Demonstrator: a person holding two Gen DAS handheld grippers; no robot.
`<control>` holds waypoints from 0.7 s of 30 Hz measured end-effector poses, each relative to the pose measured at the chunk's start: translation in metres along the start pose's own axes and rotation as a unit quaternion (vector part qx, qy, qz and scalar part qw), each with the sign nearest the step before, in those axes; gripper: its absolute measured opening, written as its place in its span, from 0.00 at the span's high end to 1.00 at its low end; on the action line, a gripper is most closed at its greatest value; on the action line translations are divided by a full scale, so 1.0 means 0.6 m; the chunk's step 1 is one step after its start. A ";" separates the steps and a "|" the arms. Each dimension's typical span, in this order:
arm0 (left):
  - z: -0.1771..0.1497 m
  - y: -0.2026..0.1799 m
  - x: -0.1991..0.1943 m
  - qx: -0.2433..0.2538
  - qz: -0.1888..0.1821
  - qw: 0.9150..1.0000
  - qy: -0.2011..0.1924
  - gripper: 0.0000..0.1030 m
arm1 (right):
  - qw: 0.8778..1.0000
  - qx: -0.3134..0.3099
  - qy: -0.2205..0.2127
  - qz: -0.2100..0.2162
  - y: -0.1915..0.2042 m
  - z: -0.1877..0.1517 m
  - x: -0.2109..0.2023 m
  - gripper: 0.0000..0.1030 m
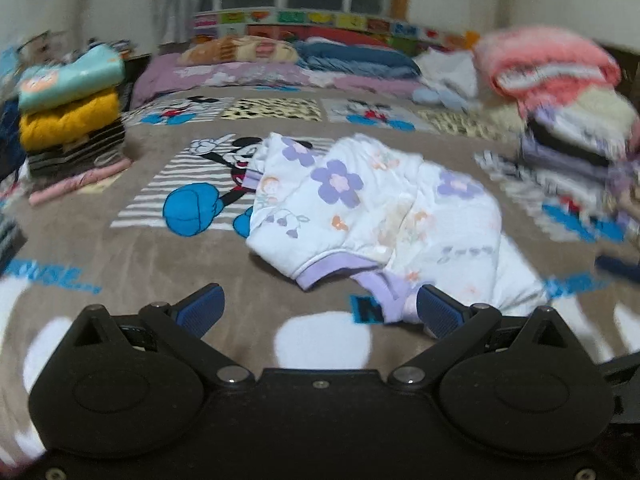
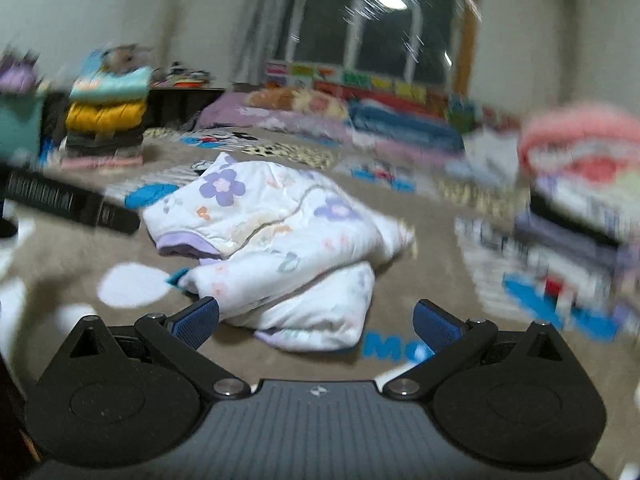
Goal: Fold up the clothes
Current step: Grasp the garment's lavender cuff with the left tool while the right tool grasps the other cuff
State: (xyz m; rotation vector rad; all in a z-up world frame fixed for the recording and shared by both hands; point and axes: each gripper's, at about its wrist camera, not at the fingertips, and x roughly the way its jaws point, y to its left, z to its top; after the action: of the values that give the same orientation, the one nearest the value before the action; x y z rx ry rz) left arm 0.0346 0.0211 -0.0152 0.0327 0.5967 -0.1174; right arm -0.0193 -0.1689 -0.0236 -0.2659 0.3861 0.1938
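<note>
A white garment with purple flowers and lilac trim (image 1: 360, 208) lies crumpled on the brown cartoon-print blanket (image 1: 120, 264). My left gripper (image 1: 320, 312) is open just in front of it, its right fingertip (image 1: 438, 312) touching the lilac hem. In the right wrist view the same garment (image 2: 280, 232) lies bunched in a heap. My right gripper (image 2: 316, 322) is open at its near edge, with the folded white corner between the blue pads (image 2: 196, 320). Neither gripper holds anything.
A stack of folded clothes, teal and yellow on top (image 1: 72, 112), stands at the left. A taller pile with pink knitwear (image 1: 560, 92) stands at the right. Pillows and bedding (image 1: 280, 64) line the far end under a window. The other gripper's dark body (image 2: 68, 204) shows at the left.
</note>
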 end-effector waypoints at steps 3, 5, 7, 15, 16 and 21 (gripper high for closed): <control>0.000 0.005 0.019 0.046 0.016 0.999 0.008 0.00 | 0.997 -0.070 -0.017 -0.011 0.022 -0.002 0.009 0.00; -0.003 0.007 0.030 0.074 0.028 0.997 0.003 0.00 | 0.993 -0.109 -0.030 -0.013 0.041 0.001 0.012 0.01; -0.008 0.007 0.039 0.103 0.049 0.993 -0.007 0.00 | 0.989 -0.139 -0.037 -0.013 0.057 0.001 0.017 0.02; -0.037 -0.007 0.079 0.268 0.082 0.959 -0.052 0.02 | 0.989 -0.149 -0.009 0.008 0.105 -0.013 0.054 0.29; -0.043 -0.010 0.084 0.296 0.085 0.950 -0.057 0.02 | 0.989 -0.147 -0.003 0.009 0.111 -0.016 0.059 0.29; -0.072 -0.015 0.112 0.406 0.112 0.904 -0.068 0.05 | 0.992 -0.129 0.004 -0.001 0.128 -0.031 0.080 0.29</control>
State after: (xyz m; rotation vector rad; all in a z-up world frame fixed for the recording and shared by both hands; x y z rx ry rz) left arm 0.0642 0.0079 -0.0889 0.8976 0.3649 -0.1378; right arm -0.0004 -0.0953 -0.0758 -0.5214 0.3683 0.2406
